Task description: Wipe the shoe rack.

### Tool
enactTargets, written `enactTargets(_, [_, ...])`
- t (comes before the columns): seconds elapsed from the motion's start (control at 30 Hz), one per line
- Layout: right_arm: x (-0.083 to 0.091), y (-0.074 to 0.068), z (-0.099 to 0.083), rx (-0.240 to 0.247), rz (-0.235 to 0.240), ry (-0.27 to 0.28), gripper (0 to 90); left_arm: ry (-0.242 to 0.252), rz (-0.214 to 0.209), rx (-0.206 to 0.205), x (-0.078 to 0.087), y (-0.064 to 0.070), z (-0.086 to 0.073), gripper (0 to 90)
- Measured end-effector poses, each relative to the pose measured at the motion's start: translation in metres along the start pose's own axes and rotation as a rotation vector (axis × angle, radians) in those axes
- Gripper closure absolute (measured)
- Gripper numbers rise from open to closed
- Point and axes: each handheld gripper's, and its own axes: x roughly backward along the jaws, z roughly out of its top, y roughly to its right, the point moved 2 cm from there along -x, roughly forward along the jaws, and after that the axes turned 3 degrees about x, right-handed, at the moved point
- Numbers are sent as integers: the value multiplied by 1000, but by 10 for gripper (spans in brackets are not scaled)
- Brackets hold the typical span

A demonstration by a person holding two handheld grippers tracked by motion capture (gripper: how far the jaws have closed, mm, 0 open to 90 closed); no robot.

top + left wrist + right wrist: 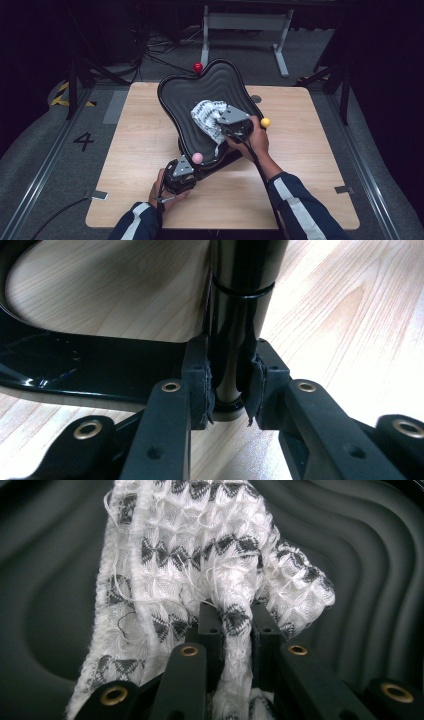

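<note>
Wiping of black ridged tray (pixel 185 100) in progress; tray tilted up off wooden table (pixel 310 165) on its stand.

Left gripper (pixel 181 176) at near lower edge of tray; in left gripper view jaws closed around glossy black post (pixel 235 315) of the stand, pads (pixel 202 390) touching it on both sides. Post foot resting on table.

Right gripper (pixel 235 125) over middle of tray, jaws pinching a fold of white-and-grey woven cloth (pixel 200 570); rest of cloth bunched loose, lying against the ridges.

Risks, as judged:
- Post smooth and shiny; pads could slide on it under wiping pressure, letting tray swing or drop flat.
- Hard push from right side could tip or skid the whole stand, since only one point clamped.
- Pinch takes only a narrow fold; cloth could pull free on a drag across ridges.
- Loose threads visible along cloth edge; possible snag on ridges or on jaws.
- Red ball (pixel 198 67), yellow ball (pixel 265 122), pink ball (pixel 197 158) at rim; sweep too wide could knock one.
</note>
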Motion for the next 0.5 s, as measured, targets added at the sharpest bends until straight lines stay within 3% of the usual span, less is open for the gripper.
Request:
enactTargets(0.1, [-1, -14, 10, 40, 32, 10, 802, 1, 2, -4, 0, 0, 0, 733])
enactTargets(0.23, [-2, -25, 17, 84, 32, 14, 802, -3, 3, -9, 0, -1, 0, 736])
enactTargets(0.5, [1, -15, 7, 65, 5, 7, 802, 6, -2, -15, 1, 2, -1, 738])
